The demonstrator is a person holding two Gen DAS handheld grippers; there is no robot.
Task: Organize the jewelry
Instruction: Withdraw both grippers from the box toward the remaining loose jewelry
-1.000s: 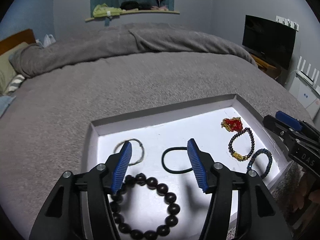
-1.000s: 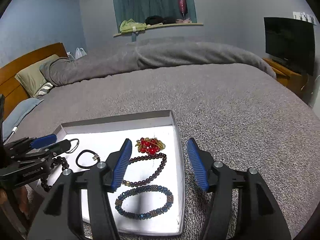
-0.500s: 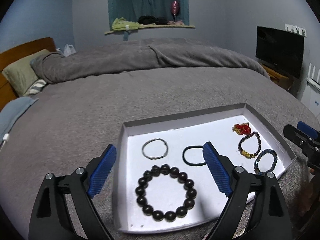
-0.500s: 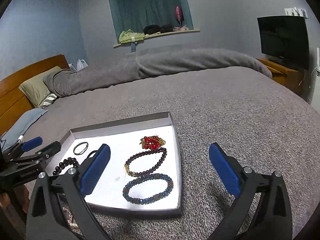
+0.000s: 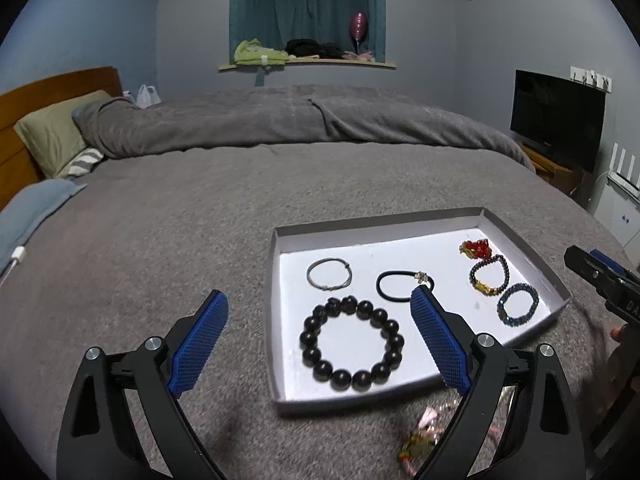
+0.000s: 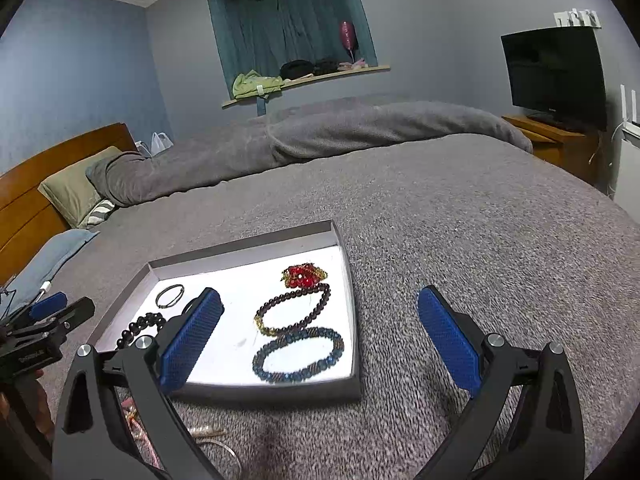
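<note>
Here, both hand-held grippers, left and right, spread wide, empty, hovering near tray's front rim.

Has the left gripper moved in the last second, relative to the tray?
Yes. The left gripper has pulled back and up from the tray and opened wide; the black bead bracelet it straddled now lies beyond its fingertips.

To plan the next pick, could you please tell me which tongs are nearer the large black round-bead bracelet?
Left. The left tongs frame the large black round-bead bracelet; the right tongs hang over the tray's opposite end.
</note>
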